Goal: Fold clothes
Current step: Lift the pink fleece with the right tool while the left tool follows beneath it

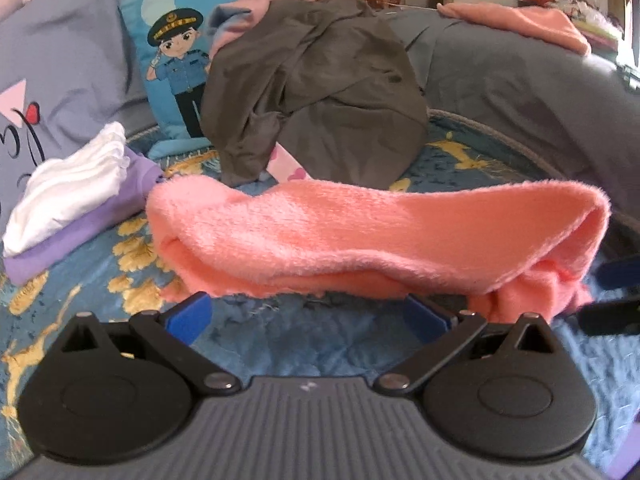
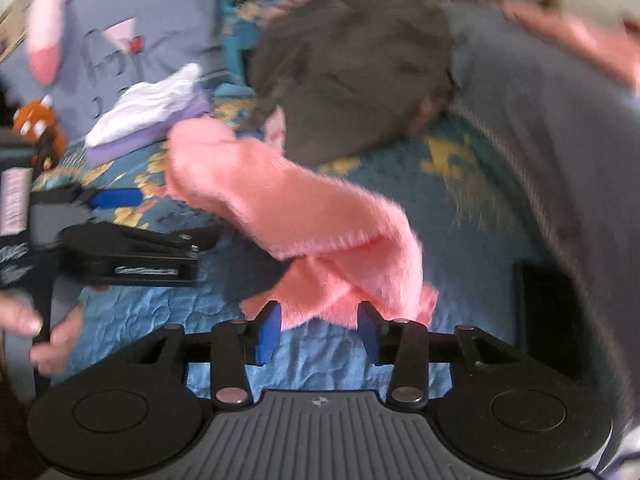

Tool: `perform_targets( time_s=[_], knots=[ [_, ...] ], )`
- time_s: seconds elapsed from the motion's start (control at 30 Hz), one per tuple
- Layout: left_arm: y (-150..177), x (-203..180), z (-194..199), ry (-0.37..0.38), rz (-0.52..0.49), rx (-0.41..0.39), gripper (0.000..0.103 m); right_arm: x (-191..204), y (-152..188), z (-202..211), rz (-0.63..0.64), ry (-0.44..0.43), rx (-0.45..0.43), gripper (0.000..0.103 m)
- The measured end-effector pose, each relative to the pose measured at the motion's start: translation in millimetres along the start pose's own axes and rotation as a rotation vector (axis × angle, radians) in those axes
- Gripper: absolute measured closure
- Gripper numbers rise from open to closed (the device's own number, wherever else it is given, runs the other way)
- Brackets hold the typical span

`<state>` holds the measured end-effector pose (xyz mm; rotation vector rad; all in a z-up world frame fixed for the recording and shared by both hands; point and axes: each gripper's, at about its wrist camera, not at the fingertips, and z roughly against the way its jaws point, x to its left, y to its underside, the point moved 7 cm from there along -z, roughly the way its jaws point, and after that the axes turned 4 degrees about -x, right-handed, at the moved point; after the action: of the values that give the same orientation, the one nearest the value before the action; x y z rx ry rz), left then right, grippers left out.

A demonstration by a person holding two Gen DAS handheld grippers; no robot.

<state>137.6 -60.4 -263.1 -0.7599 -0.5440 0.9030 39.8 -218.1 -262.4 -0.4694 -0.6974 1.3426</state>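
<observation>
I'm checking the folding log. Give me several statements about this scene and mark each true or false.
1. The pink fleece lies folded on the blue bedspread. True.
2. White clothes sit on a purple garment. True.
3. The left hand-held gripper is clamped shut. False: its jaws stand wide open.
4. The grey pile is neatly folded. False: it is a crumpled heap.
5. The right hand-held gripper is open. True.

fluffy pink garment [image 1: 372, 232], quilted bedspread [image 1: 304, 344]
</observation>
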Motion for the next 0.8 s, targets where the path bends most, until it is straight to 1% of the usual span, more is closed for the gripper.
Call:
perform_targets(
  time_s=[0.1, 0.23, 0.3, 0.33, 0.37, 0.4, 0.43, 0.5, 0.6, 0.7, 0.8],
  knots=[
    [1.4, -0.4, 2.7, -0.011, 0.019, 0.009, 0.000, -7.9, 4.5, -10.6, -0.156, -0.093, 0.030, 0.061],
    [6.6, 0.4, 5.9, -0.021, 0.033, 0.028, 0.000, -7.8, 11.1, -29.8, -0.304, -0.151, 0.057, 0.061],
    [9.5, 3.4, 8.0, -0.020, 0.049, 0.038, 0.000, -4.3, 12.2, -41.6, -0.342, -0.167, 0.078, 0.065],
    [10.7, 6.0, 9.2, -0.019, 0.063, 0.043, 0.000, -2.6, 12.7, -47.4, -0.361, -0.175, 0.088, 0.085],
    [11.9, 8.5, 10.5, -0.020, 0.075, 0.047, 0.000, -0.8, 11.7, -49.4, -0.368, -0.177, 0.105, 0.099],
    [13.2, 10.9, 12.0, -0.022, 0.084, 0.052, 0.000, 0.4, 8.7, -46.9, -0.368, -0.185, 0.105, 0.100],
    [14.4, 13.3, 13.6, -0.025, 0.093, 0.055, 0.000, 1.6, 4.4, -42.4, -0.356, -0.186, 0.084, 0.100],
    [16.1, 17.6, 17.2, -0.029, 0.110, 0.056, 0.000, 2.3, -9.5, -21.2, -0.282, -0.169, 0.017, 0.100],
    [16.8, 18.9, 18.0, -0.026, 0.128, 0.059, 0.000, -3.7, -41.5, 15.1, -0.214, -0.178, -0.090, 0.100],
    [14.1, 11.3, 16.4, -0.026, 0.107, 0.056, 0.000, -12.1, -73.7, 52.0, -0.163, -0.197, -0.185, 0.100],
    [7.2, -2.9, 16.7, -0.016, 0.060, 0.035, 0.000, -17.4, -102.3, 81.3, -0.124, -0.221, -0.267, 0.100]
  ],
)
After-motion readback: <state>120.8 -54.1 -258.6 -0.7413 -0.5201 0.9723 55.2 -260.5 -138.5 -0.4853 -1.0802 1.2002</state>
